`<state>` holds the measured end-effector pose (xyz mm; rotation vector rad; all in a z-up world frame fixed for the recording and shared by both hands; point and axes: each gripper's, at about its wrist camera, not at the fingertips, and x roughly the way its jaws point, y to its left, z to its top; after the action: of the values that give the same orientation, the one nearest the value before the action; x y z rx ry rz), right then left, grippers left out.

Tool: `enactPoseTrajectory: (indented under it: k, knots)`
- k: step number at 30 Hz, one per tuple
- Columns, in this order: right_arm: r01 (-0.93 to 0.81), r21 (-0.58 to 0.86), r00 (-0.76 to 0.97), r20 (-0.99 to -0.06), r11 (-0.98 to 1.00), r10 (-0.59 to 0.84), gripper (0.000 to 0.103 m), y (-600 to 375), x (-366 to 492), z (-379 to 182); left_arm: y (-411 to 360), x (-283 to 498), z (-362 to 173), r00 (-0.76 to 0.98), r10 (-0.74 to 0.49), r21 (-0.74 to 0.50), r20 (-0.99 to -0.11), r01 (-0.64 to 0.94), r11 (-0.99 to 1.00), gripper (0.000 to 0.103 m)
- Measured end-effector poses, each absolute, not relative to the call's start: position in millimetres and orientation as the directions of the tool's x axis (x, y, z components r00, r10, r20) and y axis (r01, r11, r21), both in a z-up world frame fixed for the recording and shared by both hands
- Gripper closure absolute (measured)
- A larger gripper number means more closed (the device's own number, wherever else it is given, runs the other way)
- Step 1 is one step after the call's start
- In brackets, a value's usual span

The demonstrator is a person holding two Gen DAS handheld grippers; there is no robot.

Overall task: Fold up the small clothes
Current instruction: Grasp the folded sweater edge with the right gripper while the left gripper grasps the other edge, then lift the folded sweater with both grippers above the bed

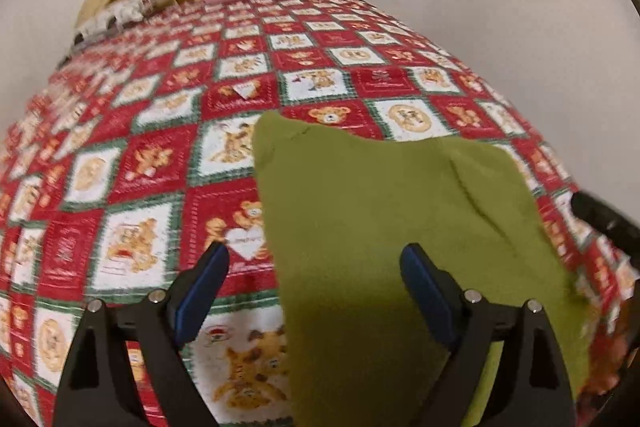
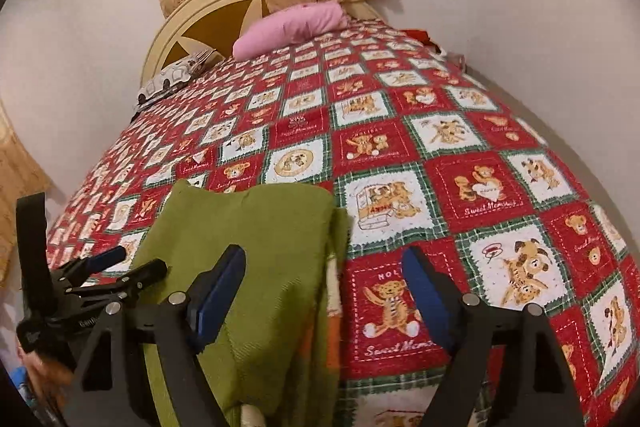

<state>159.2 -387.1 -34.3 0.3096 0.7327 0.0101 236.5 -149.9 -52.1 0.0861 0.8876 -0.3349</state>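
Green knit garment point(image 1: 380, 227) lies folded at lower centre of the teddy-bear quilt point(image 1: 140, 167); left gripper point(image 1: 314, 267) and right gripper point(image 2: 324, 267) hover above it, jaws wide apart, holding nothing, seemingly poised for another fold.

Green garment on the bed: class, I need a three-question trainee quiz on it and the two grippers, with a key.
1. True or false: the left gripper is shut on the green garment.
2. Multiple choice: the pink pillow lies A) at the headboard end of the bed, B) on the garment, C) between the right gripper's fingers.
3. Fill in: the garment lies on a red, white and green ____ printed with teddy bears.

Key: 1 false, it is open; 2 A; 3 bedspread. The right gripper is open too.
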Motion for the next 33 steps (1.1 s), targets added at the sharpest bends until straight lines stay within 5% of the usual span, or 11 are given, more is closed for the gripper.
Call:
enactPoseTrajectory:
  k: [5,10,18,23,25,30,33]
  knots:
    - [0.095,0.368,0.662,-0.717,0.925,0.217,0.022,-400,186,-64,-155,256,-75,0.434,-0.41,-0.26,-0.802,0.365,0.894,0.009]
    - [0.027,0.398,0.632,-0.718,0.917,0.293,0.019,-396,203,-84,-130,271,-90,0.349,-0.597,-0.498,-0.723,0.336,0.8,0.008]
    - [-0.054,0.369,0.601,-0.73,0.928,0.326,0.022,-381,235,-87,-141,267,-90,0.378,-0.592,-0.453,-0.712,0.397,0.798,0.013]
    - [-0.081,0.313,0.62,-0.728,0.946,0.294,0.058,-366,229,-80,-139,258,-84,0.461,-0.543,-0.386,-0.702,0.395,0.834,0.049]
    - [-0.061,0.255,0.635,-0.736,0.965,0.235,0.081,-360,224,-71,-141,249,-76,0.497,-0.521,-0.343,-0.693,0.408,0.846,0.061]
    - [-0.067,0.145,0.704,-0.695,0.987,0.149,0.082,-332,184,-33,-151,206,-47,0.636,-0.435,-0.137,-0.638,0.463,0.876,0.067]
    - [-0.044,0.108,0.762,-0.639,0.993,0.103,0.082,-319,149,-6,-143,183,-22,0.682,-0.45,-0.128,-0.577,0.468,0.874,0.069]
